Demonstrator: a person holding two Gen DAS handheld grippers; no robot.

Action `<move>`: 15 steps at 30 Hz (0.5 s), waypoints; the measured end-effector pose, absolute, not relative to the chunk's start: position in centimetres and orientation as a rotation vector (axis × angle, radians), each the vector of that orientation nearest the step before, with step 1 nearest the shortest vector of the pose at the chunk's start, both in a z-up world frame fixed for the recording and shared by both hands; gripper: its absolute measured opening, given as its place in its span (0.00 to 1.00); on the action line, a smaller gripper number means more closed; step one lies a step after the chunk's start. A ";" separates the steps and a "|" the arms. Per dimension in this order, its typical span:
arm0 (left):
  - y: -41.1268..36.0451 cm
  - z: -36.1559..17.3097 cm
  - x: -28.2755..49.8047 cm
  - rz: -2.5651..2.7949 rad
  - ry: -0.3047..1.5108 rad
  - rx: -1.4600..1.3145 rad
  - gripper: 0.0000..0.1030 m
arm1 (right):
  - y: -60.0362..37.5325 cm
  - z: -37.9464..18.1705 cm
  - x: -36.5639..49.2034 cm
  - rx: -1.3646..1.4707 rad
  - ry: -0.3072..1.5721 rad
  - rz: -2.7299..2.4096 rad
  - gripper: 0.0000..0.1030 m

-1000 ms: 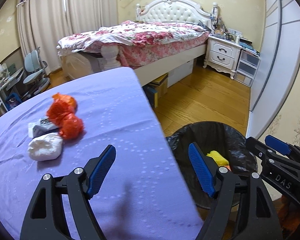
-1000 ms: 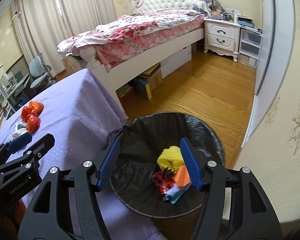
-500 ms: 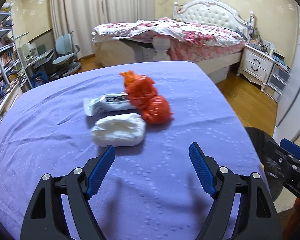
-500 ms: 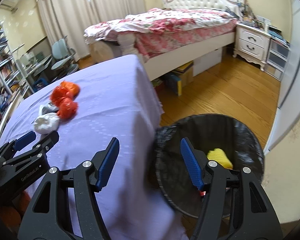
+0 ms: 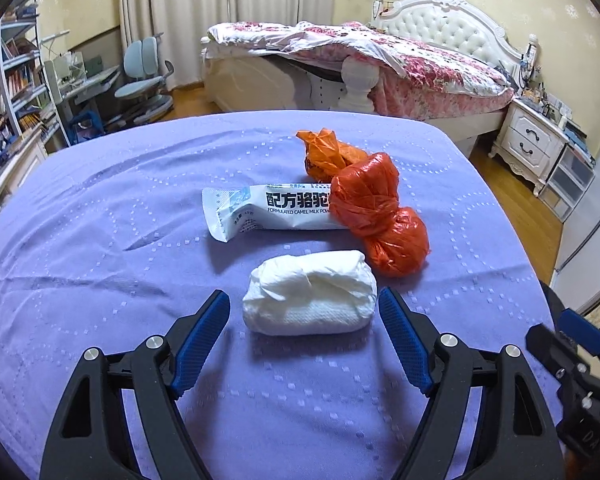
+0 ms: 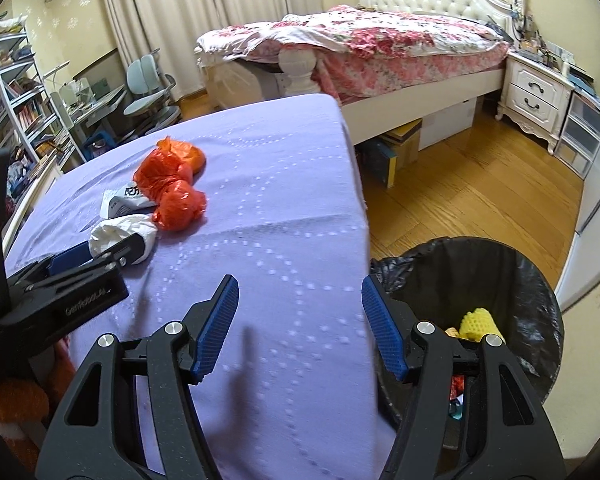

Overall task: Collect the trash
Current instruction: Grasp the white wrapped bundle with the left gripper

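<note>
On the purple-covered table (image 5: 100, 240) lie a white crumpled wad (image 5: 310, 296), a white milk-powder sachet (image 5: 268, 210) and a knotted orange plastic bag (image 5: 372, 208). My left gripper (image 5: 304, 332) is open, its blue pads on either side of the wad's near end without touching it. In the right wrist view the same wad (image 6: 124, 232), sachet (image 6: 120, 200) and orange bag (image 6: 172, 188) sit at the left, with the left gripper (image 6: 96, 256) at the wad. My right gripper (image 6: 298, 320) hangs open and empty over the table's edge, beside the black-lined bin (image 6: 520, 280).
The bin holds a yellow foam net (image 6: 478, 322) and other scraps. A bed (image 6: 380, 44) and white nightstand (image 6: 536, 92) stand behind, on the wooden floor (image 6: 480, 192). A desk chair (image 5: 144, 76) and bookshelves (image 5: 12, 80) are at the left.
Both grippers have swung left from the bin toward the table. The left one has closed in on the white wad; the right one now hangs over the table's edge.
</note>
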State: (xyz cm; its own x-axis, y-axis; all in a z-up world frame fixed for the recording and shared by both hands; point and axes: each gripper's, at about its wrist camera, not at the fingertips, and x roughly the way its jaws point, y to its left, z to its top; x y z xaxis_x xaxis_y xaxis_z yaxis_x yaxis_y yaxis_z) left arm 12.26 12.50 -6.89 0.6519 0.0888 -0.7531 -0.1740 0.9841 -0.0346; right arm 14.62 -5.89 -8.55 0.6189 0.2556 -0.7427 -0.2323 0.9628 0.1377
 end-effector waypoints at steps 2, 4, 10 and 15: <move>12.7 -6.9 12.4 0.135 0.850 -0.108 0.65 | -5.4 -8.6 14.8 0.021 0.862 0.287 0.61; 13.0 -7.0 12.4 0.113 0.855 -0.111 0.61 | -4.7 -8.7 14.9 0.010 0.866 0.297 0.61; 13.9 -6.9 11.5 0.106 0.845 -0.103 0.58 | -2.5 -8.9 15.1 -0.017 0.876 0.326 0.61; 16.6 -6.9 10.0 0.151 0.842 -0.125 0.58 | -0.8 -9.2 15.4 -0.039 0.885 0.353 0.61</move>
